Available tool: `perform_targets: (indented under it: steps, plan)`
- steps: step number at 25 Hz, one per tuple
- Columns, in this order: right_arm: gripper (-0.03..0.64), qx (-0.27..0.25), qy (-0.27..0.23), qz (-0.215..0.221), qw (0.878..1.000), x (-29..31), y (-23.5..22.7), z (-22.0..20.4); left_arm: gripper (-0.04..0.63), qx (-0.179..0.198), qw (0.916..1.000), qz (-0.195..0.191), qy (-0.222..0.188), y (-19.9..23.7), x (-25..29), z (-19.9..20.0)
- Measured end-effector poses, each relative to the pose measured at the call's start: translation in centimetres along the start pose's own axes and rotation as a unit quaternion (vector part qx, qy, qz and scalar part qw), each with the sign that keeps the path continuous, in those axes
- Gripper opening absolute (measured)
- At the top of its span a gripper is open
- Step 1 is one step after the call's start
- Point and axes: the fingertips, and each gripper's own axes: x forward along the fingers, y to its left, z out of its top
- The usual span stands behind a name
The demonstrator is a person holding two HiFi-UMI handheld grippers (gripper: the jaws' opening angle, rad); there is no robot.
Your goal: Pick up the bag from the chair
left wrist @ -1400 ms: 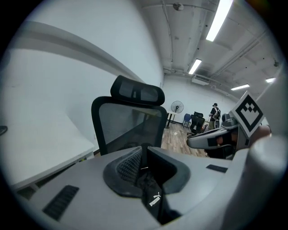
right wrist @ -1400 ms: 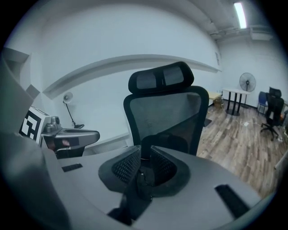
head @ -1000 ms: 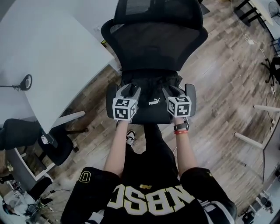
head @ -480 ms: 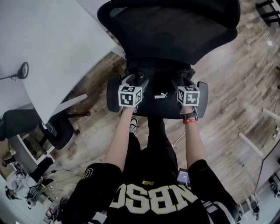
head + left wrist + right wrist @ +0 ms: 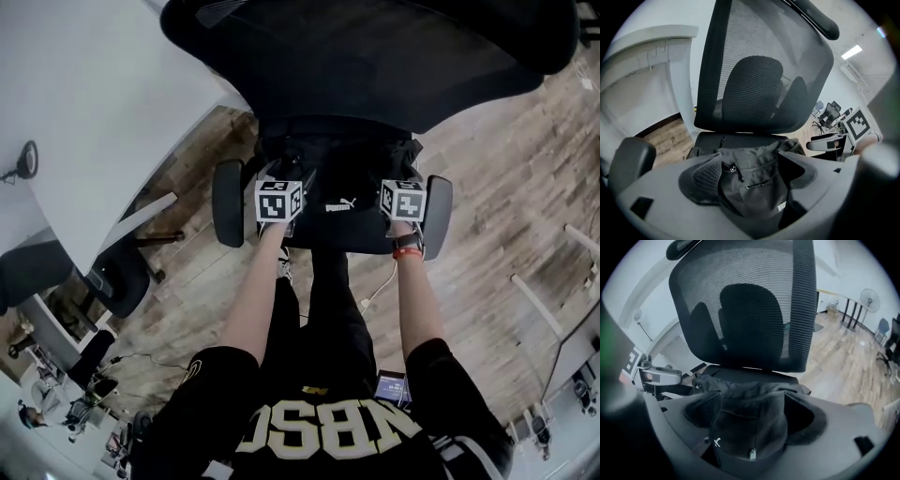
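Note:
A black bag (image 5: 342,183) with a small white logo lies on the seat (image 5: 347,232) of a black mesh office chair, close under the backrest (image 5: 375,56). My left gripper (image 5: 287,172) sits at the bag's left end and my right gripper (image 5: 395,173) at its right end. In the left gripper view the bag's zippered fabric (image 5: 757,190) fills the gap between the left gripper's (image 5: 750,171) jaws, which press on it. The right gripper view shows the same: the right gripper (image 5: 752,411) is shut on a bunched fold of the bag (image 5: 750,432).
The chair's armrests (image 5: 228,202) (image 5: 437,216) flank both grippers. A white desk (image 5: 84,112) stands at the left, with another dark chair (image 5: 117,281) below it. Wood floor (image 5: 506,206) lies to the right, where white table legs (image 5: 539,305) stand.
The head view has moved closer over the chair, so the backrest fills more of the top. Both grippers stay at the bag's two ends on the seat.

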Motion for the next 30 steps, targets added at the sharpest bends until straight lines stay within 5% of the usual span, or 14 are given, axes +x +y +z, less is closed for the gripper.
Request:
perform_targets:
  steps: [6, 10, 20, 23, 24, 26, 30]
  plan:
    - [0.469, -0.005, 0.021, -0.018, 1.000, 2.9, -2.4, -2.8, 0.423, -0.049, 0.9974, 0.051, 0.014, 4.0, 2.8, -3.5]
    - [0.492, 0.017, 0.022, -0.001, 1.000, 4.8, -4.2, -4.0, 0.490, -0.089, 0.9948, 0.048, 0.008, 5.0, 5.1, -4.3]
    - [0.489, 0.074, -0.008, 0.005, 0.997, 8.9, -4.8, -4.9, 0.494, -0.057, 0.9948, 0.064, 0.056, 5.9, 9.4, -7.7]
    - [0.407, 0.061, 0.005, 0.002, 0.998, 8.7, -4.2, -3.9, 0.489, -0.045, 0.9918, 0.095, 0.072, 6.4, 9.6, -7.8]
    - [0.368, 0.054, 0.011, 0.005, 0.998, 8.6, -3.9, -3.8, 0.481, -0.044, 0.9909, 0.102, 0.076, 6.6, 9.4, -7.6]
    - [0.300, 0.049, 0.022, 0.013, 0.998, 8.2, -3.4, -3.8, 0.284, -0.037, 0.9906, 0.112, 0.070, 6.6, 8.7, -6.8]
    - [0.205, 0.048, 0.043, 0.020, 0.998, 6.9, -2.6, -4.1, 0.179, -0.026, 0.9931, 0.099, 0.057, 5.2, 7.9, -5.3]
